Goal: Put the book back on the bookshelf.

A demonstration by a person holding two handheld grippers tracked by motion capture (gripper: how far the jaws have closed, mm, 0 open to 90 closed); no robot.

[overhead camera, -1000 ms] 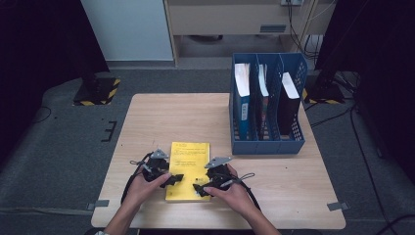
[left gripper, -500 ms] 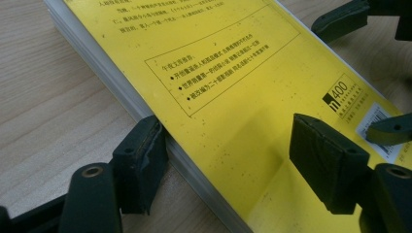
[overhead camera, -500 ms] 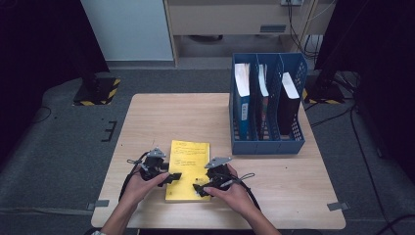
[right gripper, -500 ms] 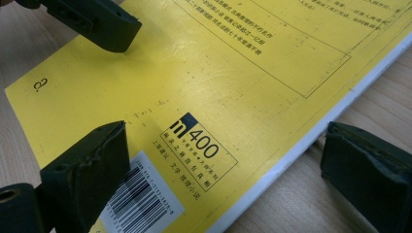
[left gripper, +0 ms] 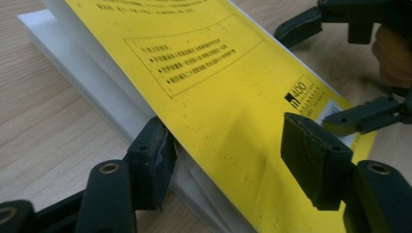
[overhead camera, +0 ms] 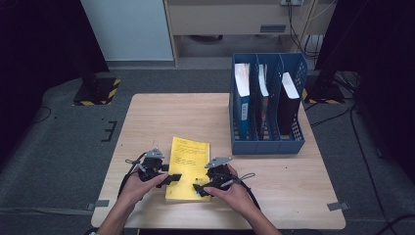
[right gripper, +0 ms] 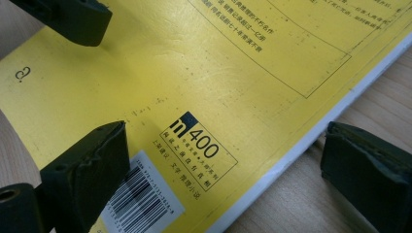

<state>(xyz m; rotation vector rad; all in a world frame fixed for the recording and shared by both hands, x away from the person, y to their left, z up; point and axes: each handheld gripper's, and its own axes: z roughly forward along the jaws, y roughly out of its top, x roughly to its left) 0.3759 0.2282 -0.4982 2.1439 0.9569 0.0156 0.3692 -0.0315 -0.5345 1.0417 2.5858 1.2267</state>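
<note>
The left gripper [left gripper: 233,165] has just been closing its jaws around the near left edge of the yellow book [left gripper: 228,92], one pad tucked against the white page block under the lifted cover and the other hanging just above the cover without touching. In the high view the left hand [overhead camera: 142,183] has edged slightly in toward the book.

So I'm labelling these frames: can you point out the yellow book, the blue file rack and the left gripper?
yellow book [overhead camera: 188,164]: high view, middle of its cover.
blue file rack [overhead camera: 266,145]: high view, its front wall.
left gripper [left gripper: 228,160]: left gripper view, midway between its two fingertips, over the book's edge.
</note>
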